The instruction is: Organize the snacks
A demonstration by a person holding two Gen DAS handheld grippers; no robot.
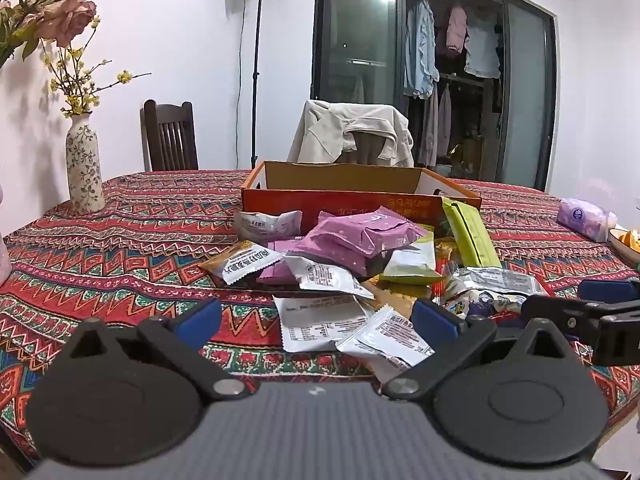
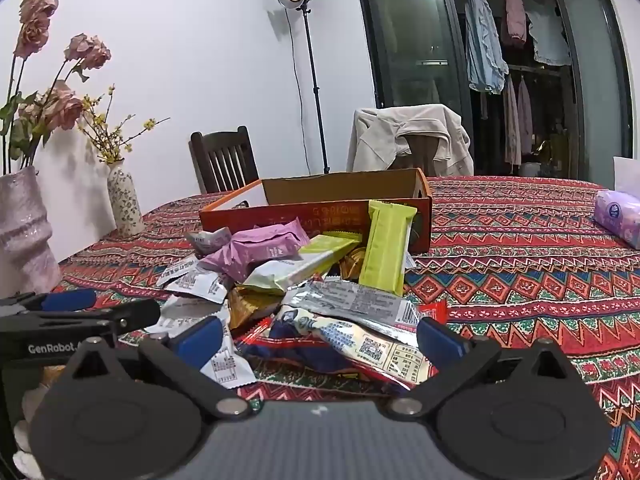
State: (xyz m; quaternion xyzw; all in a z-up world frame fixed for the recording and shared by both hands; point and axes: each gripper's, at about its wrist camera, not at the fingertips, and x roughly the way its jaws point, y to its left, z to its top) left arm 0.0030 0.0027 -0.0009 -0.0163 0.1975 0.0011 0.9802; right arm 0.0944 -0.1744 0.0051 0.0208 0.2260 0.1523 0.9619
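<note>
Both grippers, left (image 1: 316, 316) and right (image 2: 320, 338), hover spread wide, empty, over crinkly foil snack packets (image 2: 304, 280) heaped mid-table. A lime-green bar wrapper (image 2: 386, 246) leans, seemingly upright, against the orange cardboard box (image 2: 320, 216).

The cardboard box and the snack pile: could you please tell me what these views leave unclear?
- Cardboard box floor: both wrist views, hidden by its front wall.
- Packets at the bottom of the snack pile: both views, covered by upper wrappers.
- Dish of yellow food: left wrist view, cut off by the right edge.
- Wrapper print: too small and blurred to read.
</note>
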